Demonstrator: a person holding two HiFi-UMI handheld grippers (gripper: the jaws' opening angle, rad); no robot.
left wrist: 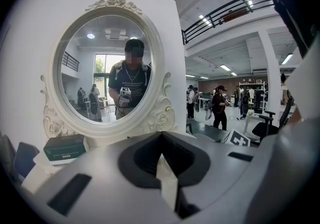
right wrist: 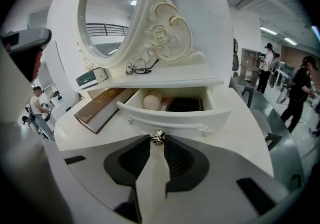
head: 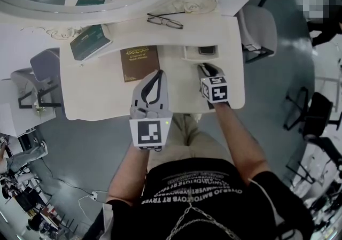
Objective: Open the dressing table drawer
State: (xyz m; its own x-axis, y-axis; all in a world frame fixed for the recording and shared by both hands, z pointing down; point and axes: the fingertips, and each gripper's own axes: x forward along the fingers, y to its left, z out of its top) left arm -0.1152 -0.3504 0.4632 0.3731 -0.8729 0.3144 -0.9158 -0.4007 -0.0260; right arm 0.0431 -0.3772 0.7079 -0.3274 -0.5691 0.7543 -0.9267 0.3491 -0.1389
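Note:
The white dressing table (head: 107, 100) has a small drawer (right wrist: 175, 118) under the mirror shelf, pulled partly out. Inside lie a round cream object (right wrist: 152, 102) and a dark flat case (right wrist: 182, 104). My right gripper (right wrist: 158, 139) is shut on the drawer's small metal knob (right wrist: 158, 137), one fingertip on each side. From the head view, the right gripper (head: 206, 68) reaches to the open drawer (head: 200, 52). My left gripper (head: 156, 77) hovers over the tabletop beside a brown book (head: 140, 62), with its jaws together and nothing between them (left wrist: 161, 140).
The oval mirror (left wrist: 107, 68) stands at the back, with glasses (head: 164, 21) and a green box (head: 90, 41) on its shelf. The brown book (right wrist: 102, 106) lies left of the drawer. A grey chair (head: 262, 30) stands to the right, and another chair (head: 45, 68) to the left.

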